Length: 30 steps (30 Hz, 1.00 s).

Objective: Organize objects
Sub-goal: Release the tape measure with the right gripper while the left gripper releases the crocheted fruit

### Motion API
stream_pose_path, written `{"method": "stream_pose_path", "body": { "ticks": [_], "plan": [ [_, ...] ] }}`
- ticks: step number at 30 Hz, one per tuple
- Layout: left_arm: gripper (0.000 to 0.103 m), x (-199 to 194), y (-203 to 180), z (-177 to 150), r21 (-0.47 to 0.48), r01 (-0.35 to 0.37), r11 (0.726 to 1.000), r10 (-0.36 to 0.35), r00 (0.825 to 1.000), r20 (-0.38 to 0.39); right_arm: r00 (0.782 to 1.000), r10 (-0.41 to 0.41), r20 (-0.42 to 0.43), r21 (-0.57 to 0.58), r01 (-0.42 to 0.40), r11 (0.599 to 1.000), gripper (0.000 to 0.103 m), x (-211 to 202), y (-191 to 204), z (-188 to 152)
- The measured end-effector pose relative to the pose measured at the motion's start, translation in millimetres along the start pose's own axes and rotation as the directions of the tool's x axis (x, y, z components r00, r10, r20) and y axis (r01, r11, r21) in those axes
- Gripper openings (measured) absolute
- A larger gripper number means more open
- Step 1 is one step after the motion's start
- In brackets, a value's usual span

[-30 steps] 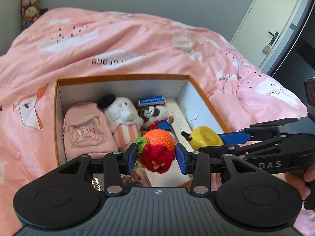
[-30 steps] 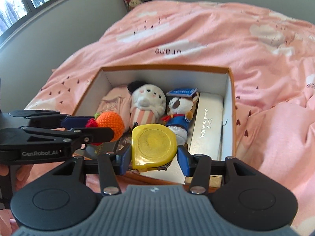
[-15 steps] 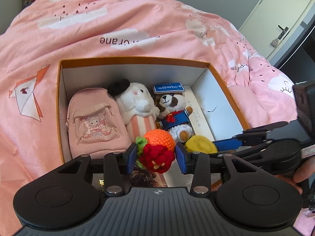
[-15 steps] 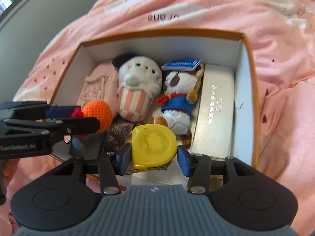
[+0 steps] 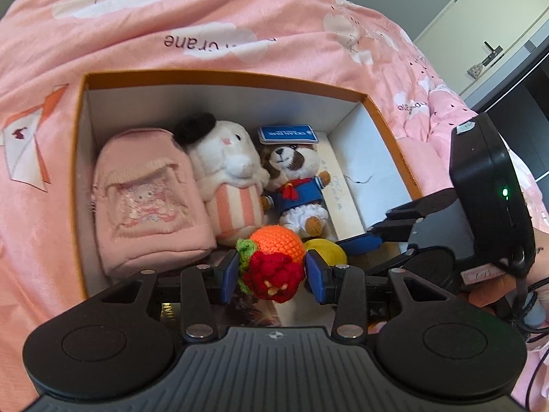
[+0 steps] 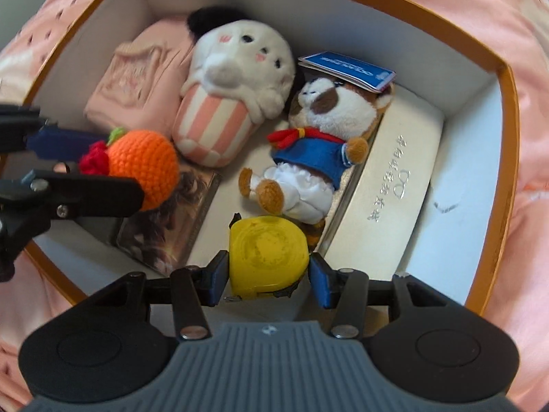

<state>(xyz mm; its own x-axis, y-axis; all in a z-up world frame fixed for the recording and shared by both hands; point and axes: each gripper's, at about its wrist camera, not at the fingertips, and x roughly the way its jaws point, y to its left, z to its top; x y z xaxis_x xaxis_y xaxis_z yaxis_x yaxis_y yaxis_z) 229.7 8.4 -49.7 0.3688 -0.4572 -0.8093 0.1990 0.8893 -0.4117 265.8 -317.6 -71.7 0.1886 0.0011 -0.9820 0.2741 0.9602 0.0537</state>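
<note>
An orange-rimmed white box (image 5: 223,77) (image 6: 507,110) lies on a pink bed. My left gripper (image 5: 271,276) is shut on a crocheted orange-and-red toy (image 5: 274,264), held over the box's near end; the toy also shows in the right wrist view (image 6: 144,161). My right gripper (image 6: 268,279) is shut on a yellow tape measure (image 6: 267,254), low inside the box beside the dog plush's feet. The tape measure shows in the left wrist view (image 5: 326,250) behind the crocheted toy.
In the box lie a pink pouch (image 5: 147,195), a white popcorn plush (image 6: 236,89), a dog plush in blue (image 6: 315,151) with a blue card (image 6: 346,68) on it, a silver case (image 6: 394,185) and a dark picture box (image 6: 164,226). Pink duvet (image 5: 206,17) surrounds it.
Both grippers have moved forward and down toward the box with their loads. The right gripper has dropped inside the box; the left now hangs over its near end.
</note>
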Motion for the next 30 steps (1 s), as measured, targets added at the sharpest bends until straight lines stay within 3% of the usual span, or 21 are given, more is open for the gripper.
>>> {"method": "stream_pose_path", "body": {
  "ticks": [5,9,17,24,28,30],
  "plan": [
    [0.048,10,-6,1,-0.005,0.005,1.000,-0.005,0.999,-0.033,1.000,-0.001,0.003,-0.020,0.001,1.000,0.052,-5,2,-2],
    [0.047,18,-8,2,-0.023,0.003,1.000,-0.004,0.998,-0.061,0.998,-0.018,0.052,-0.041,0.020,0.999,0.059,-22,2,-8],
    [0.048,40,-13,5,-0.065,-0.013,0.998,0.007,0.995,-0.098,0.986,-0.073,0.148,-0.052,0.081,0.995,0.051,-54,-6,-27],
    [0.048,50,-16,1,-0.085,-0.039,0.996,0.030,0.994,-0.103,0.984,-0.071,0.163,-0.037,0.078,0.996,0.051,-55,-10,-34],
    [0.065,46,-17,0,-0.085,-0.052,0.995,0.046,0.997,-0.070,0.984,-0.064,0.169,-0.040,0.072,0.997,0.052,-52,-7,-33],
    [0.069,42,-19,-2,-0.078,-0.071,0.994,0.068,0.997,-0.044,0.983,-0.062,0.175,-0.040,0.070,0.997,0.052,-53,-6,-34]
  ]
}}
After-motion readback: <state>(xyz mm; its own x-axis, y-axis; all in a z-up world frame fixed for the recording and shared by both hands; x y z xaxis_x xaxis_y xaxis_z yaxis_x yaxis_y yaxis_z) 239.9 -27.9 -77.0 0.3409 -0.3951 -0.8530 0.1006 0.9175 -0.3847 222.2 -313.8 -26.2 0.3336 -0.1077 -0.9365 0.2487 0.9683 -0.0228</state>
